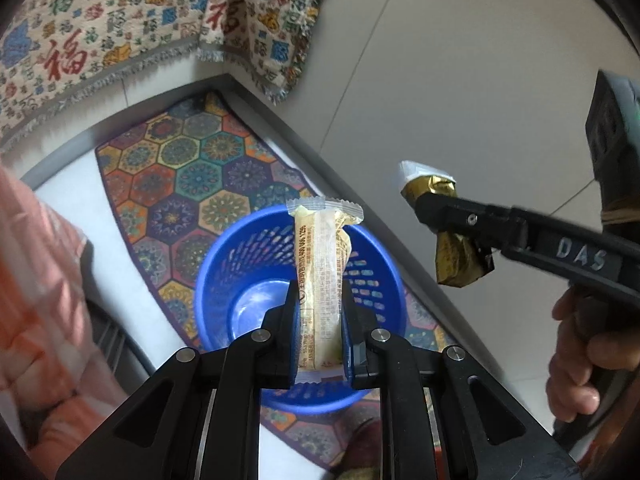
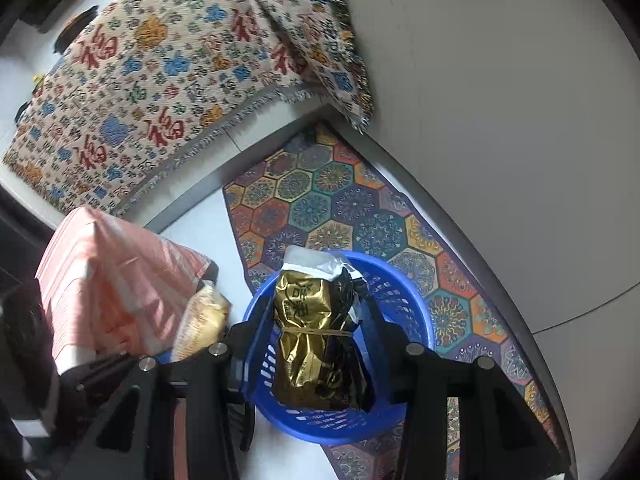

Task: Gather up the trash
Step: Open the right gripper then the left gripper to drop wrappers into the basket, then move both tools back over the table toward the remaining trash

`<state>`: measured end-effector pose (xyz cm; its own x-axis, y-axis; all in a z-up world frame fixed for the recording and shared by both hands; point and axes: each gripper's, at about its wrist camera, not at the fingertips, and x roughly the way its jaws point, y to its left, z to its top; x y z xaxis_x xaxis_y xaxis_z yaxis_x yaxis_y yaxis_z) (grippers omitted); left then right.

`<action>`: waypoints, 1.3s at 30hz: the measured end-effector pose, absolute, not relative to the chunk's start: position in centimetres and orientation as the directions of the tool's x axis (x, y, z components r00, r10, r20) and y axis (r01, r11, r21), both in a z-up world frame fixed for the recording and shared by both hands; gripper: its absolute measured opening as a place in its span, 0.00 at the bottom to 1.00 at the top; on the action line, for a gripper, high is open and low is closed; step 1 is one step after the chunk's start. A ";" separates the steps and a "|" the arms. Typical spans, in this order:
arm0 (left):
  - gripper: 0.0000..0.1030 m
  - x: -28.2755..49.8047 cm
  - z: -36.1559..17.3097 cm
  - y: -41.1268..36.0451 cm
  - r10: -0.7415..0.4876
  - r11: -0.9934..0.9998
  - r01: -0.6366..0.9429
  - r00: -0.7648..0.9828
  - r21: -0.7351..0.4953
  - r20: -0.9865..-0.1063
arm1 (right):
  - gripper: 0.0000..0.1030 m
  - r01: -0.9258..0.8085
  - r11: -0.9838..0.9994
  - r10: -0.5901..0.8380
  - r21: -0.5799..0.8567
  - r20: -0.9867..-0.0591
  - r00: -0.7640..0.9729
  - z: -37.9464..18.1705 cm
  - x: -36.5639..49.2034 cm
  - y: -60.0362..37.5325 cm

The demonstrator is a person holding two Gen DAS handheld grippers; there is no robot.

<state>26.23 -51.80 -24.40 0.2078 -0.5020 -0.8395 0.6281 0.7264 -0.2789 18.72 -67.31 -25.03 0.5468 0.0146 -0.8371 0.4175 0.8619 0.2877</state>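
A blue plastic basket (image 1: 248,292) stands on a patterned mat below both grippers; it also shows in the right wrist view (image 2: 400,300). My left gripper (image 1: 320,292) is shut on a long pale yellow snack wrapper (image 1: 320,272) and holds it upright above the basket. My right gripper (image 2: 320,312) is shut on a crumpled gold and black packet (image 2: 308,340) over the basket. In the left wrist view the right gripper (image 1: 448,216) holds that gold packet (image 1: 456,260) to the right of the basket, above the floor.
A hexagon-patterned mat (image 2: 340,200) lies on the light floor by a curved grey edge. A cream cloth with red characters (image 2: 152,80) covers a surface behind. A pink striped cloth (image 2: 108,280) is at the left. The left gripper's wrapper (image 2: 204,320) shows beside it.
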 end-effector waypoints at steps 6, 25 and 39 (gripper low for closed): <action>0.57 26.5 -25.2 -53.0 -0.502 0.730 0.629 0.229 -0.267 -0.834 | 0.60 0.470 0.821 0.025 0.326 -0.841 0.541 -26.5 19.1 -68.9; 0.88 16.2 -12.1 -30.4 -0.440 0.853 0.480 0.447 -0.206 -0.779 | 0.62 0.140 0.987 -0.053 0.078 -0.661 0.748 -14.4 17.1 -53.1; 0.89 13.1 -15.6 -5.3 0.021 1.000 -0.005 0.548 0.021 -0.836 | 0.67 -0.334 0.941 0.249 0.059 -0.790 0.561 -20.3 13.6 -23.7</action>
<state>13.08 -5.25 -15.57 0.5479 0.0206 -0.8363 -0.0054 0.9998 0.0211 13.56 -23.67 -20.33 0.5609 0.2488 -0.7896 -0.3343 0.9406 0.0589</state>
